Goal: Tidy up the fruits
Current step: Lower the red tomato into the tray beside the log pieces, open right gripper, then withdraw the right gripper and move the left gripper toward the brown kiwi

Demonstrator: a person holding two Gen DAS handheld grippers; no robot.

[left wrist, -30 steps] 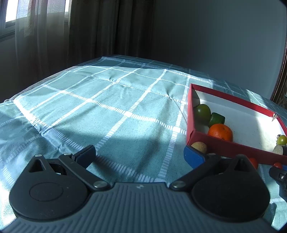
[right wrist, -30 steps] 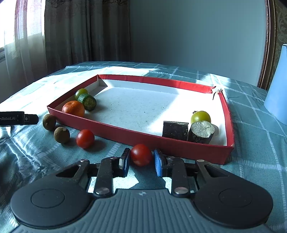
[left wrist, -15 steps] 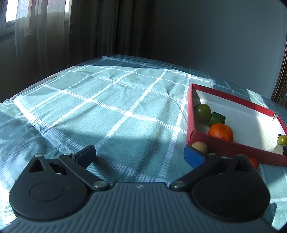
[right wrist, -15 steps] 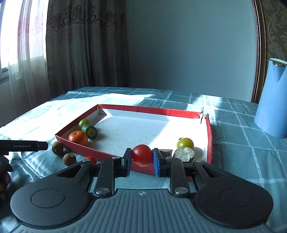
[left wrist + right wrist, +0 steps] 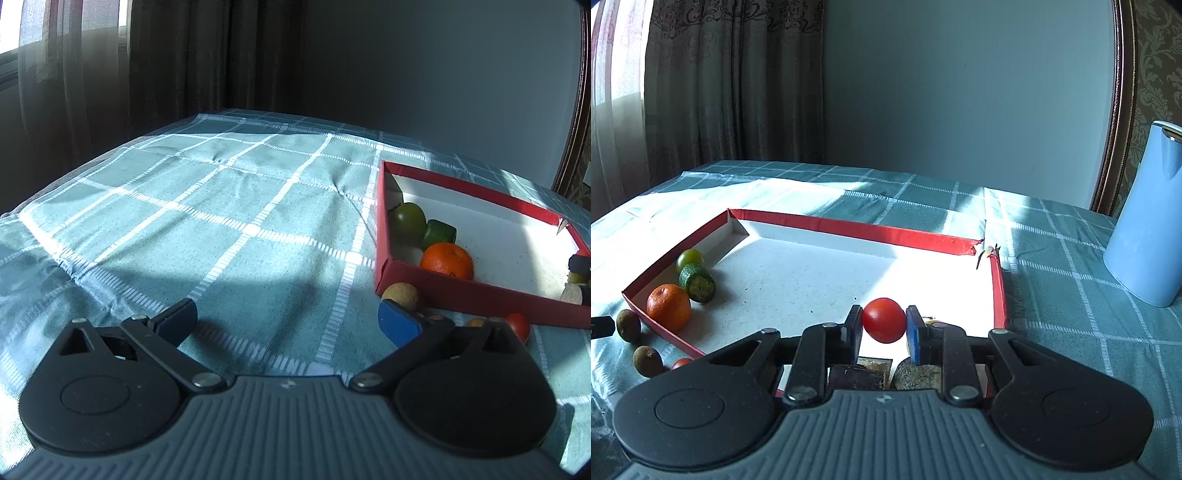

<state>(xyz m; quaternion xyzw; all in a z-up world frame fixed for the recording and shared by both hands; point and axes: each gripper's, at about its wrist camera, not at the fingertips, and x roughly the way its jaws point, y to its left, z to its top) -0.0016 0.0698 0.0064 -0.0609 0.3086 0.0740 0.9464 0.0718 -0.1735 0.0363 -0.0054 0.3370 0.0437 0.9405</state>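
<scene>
The right hand-held gripper [image 5: 884, 328] pinches a cherry tomato [image 5: 884, 320] above the red tray [image 5: 849, 228]; squeezing harder may burst it; the left hand-held gripper [image 5: 288, 321] gapes empty.

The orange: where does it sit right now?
In the right wrist view, the orange sits inside the red tray, in its near-left corner beside the cut cucumber piece.

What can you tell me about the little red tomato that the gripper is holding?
The red tomato is small, round, smooth and shiny, with a bright highlight on top. It looks whole and unmarked; no stem shows. The right hand-held gripper pinches it from both sides between its blue pads, and nothing else touches it. It hangs in the air above the white floor of the red tray, near the tray's front edge.
</scene>
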